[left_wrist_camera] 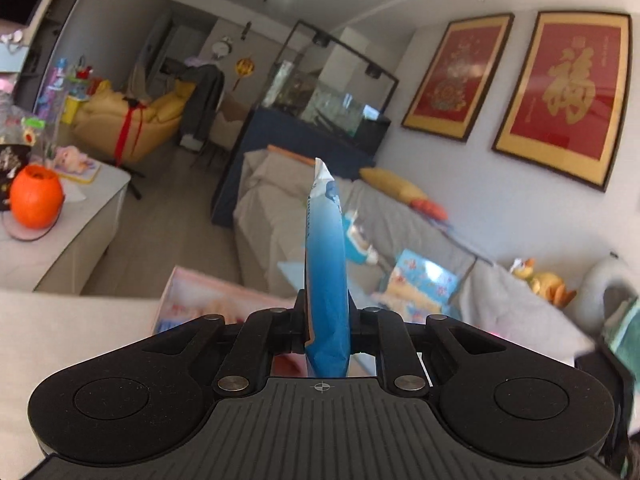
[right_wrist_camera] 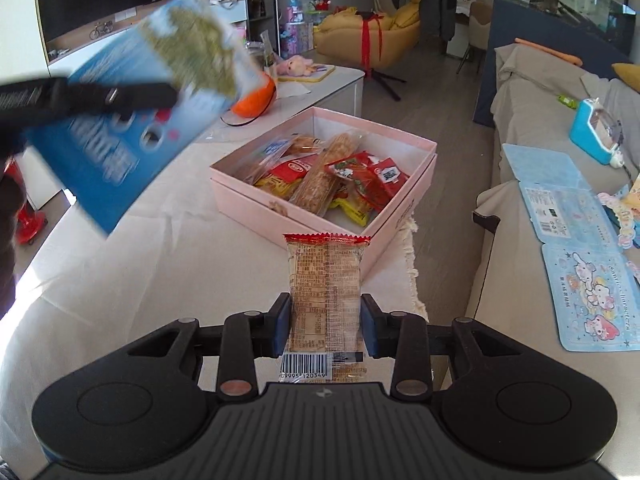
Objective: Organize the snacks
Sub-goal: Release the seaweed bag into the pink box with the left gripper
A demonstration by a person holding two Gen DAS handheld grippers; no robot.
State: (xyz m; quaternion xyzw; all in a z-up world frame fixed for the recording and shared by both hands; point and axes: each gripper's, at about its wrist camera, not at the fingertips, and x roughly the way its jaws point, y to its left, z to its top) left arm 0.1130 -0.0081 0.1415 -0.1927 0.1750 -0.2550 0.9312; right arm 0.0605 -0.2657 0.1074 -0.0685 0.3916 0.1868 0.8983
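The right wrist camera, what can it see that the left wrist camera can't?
Only the right view shows the inside of the pink box, with its snacks, and the right gripper holding a clear cracker pack. Only the left view shows two red pictures on the wall. Both show the blue bag in the left gripper, the orange pumpkin and the yellow chair.

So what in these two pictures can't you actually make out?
- Blue packet, left wrist view: seen edge-on, so its front is hidden; in the right wrist view it is motion-blurred and its print is unreadable.
- Clear-wrapped snack, right wrist view: its lower end is cut off by the right gripper body.
- Pink box, right wrist view: the lower snacks are buried under the top ones.
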